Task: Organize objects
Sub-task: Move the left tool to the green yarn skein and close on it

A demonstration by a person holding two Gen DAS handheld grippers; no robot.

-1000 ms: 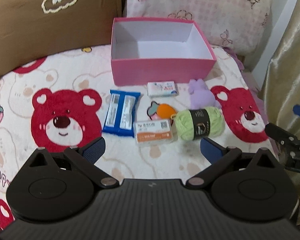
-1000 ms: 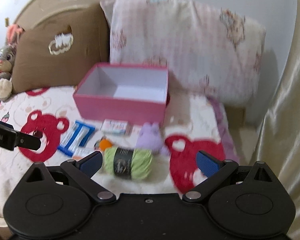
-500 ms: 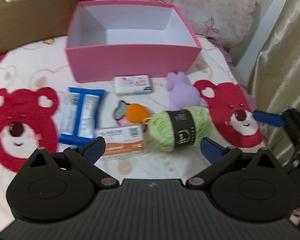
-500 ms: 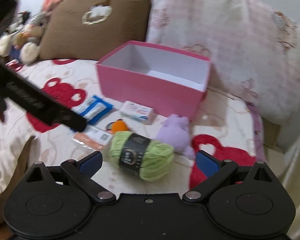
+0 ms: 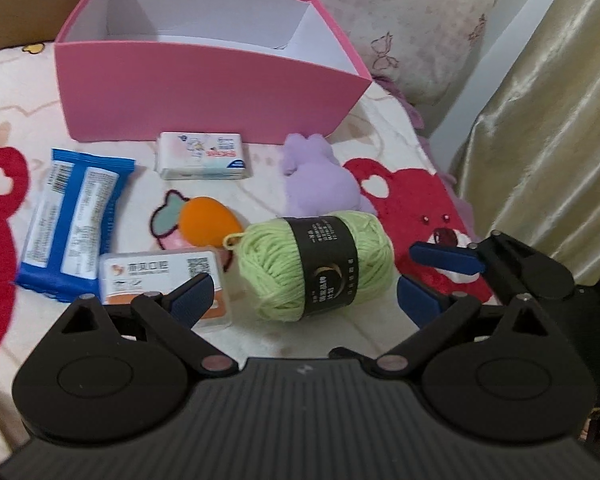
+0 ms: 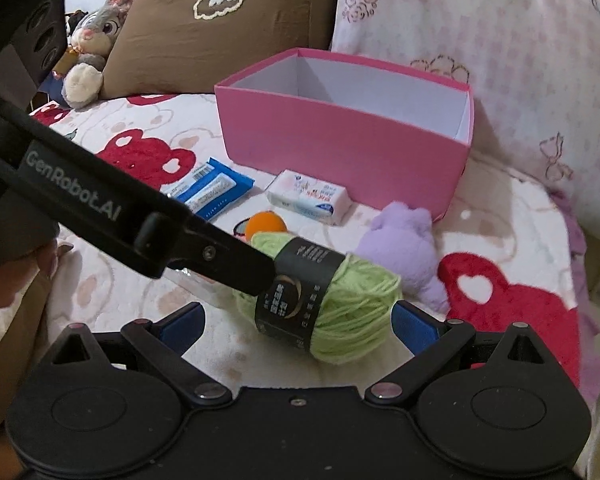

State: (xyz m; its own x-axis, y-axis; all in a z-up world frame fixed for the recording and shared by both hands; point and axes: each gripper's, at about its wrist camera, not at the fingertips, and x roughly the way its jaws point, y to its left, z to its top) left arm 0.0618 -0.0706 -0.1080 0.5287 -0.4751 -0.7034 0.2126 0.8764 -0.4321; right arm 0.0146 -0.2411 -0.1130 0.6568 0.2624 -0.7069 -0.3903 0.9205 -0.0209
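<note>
Both claws gape wide, holding nothing. Right claw (image 6: 296,322) sits lower centre of its view w/ the green yarn ball (image 6: 332,304) btwn its fingers, on the bed just below the purple plush (image 6: 406,246). Pink box (image 6: 340,148), upper centre, looks empty. Probably a yarn pick: close across the black band, not loose strands, & lift clear of the left claw (image 5: 304,296) alongside.
</note>
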